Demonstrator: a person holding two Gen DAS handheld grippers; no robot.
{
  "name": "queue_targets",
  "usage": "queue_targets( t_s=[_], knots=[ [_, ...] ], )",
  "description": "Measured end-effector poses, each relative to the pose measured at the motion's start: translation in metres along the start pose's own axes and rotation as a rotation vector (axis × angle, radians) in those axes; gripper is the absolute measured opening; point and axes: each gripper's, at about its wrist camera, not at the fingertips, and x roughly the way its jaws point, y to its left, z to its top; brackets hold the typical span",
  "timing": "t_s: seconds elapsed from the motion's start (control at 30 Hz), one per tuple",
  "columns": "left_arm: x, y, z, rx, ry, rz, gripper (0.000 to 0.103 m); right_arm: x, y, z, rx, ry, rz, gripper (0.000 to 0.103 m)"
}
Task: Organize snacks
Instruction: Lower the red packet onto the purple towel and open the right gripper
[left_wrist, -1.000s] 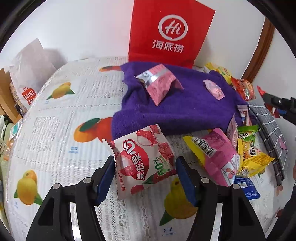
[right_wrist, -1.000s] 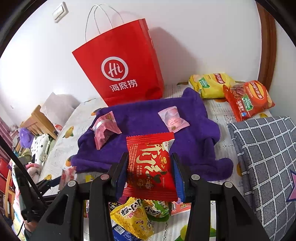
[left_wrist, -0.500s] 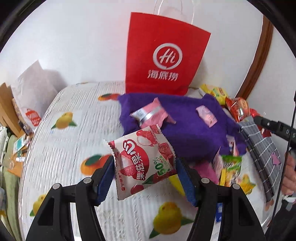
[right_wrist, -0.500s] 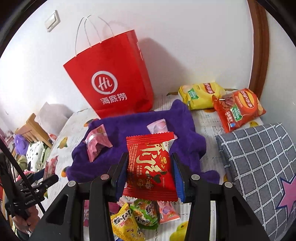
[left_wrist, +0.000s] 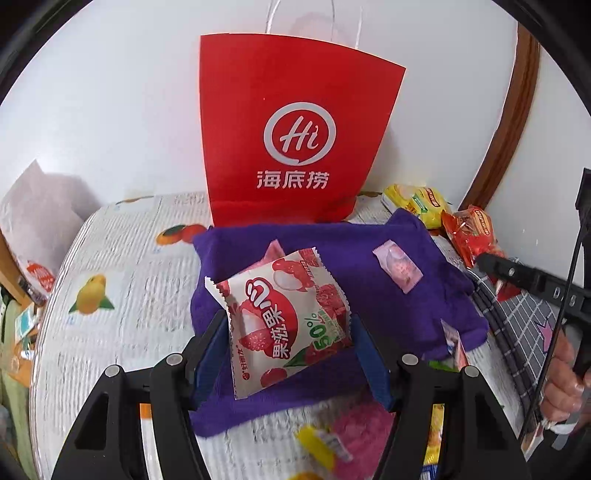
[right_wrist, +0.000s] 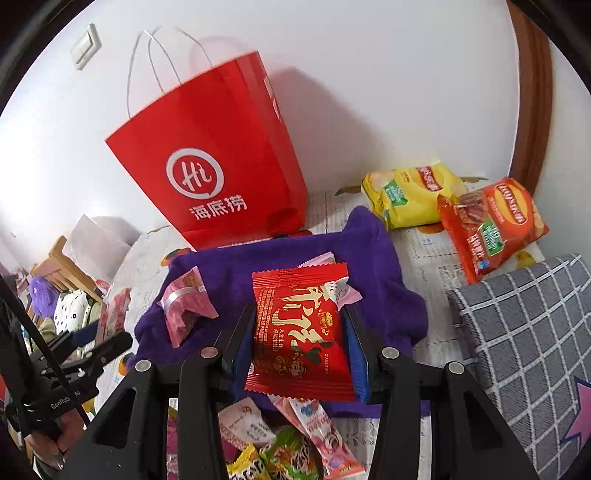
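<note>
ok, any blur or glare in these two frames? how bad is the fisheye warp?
Left wrist view: bottom snack pile is smeared by motion blur, held lychee packet sharp; door frame bows strongly. Right wrist view: mostly sharp, red bag throws a soft shadow on the wall, mild sheen on the red packet.

A table under a fruit-print cloth (left_wrist: 122, 258) carries everything. On it lie a purple towel (right_wrist: 369, 258), a red paper bag (right_wrist: 221, 147), two chip bags (right_wrist: 406, 195) and a checked cushion (right_wrist: 524, 332).
</note>
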Motion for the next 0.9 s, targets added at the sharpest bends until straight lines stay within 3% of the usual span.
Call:
queue_targets(
  t_s=[0.23,0.57,0.77,0.9],
  knots=[
    [0.025,-0.005,0.007,0.037,-0.019,0.091,0.064,0.038,0.001,-0.001,0.001,0.049,0.003,0.045],
    [0.049,-0.001,0.001,0.016,-0.006,0.071,0.064,0.065,-0.006,-0.009,0.011,0.093,0.0,0.045],
    [0.054,-0.002,-0.003,0.04,-0.007,0.097,0.064,0.076,-0.011,-0.015,0.023,0.123,-0.015,0.045],
    [0.059,0.003,-0.005,0.011,0.014,0.065,0.064,0.08,-0.012,-0.018,0.017,0.131,-0.026,0.045]
  ],
)
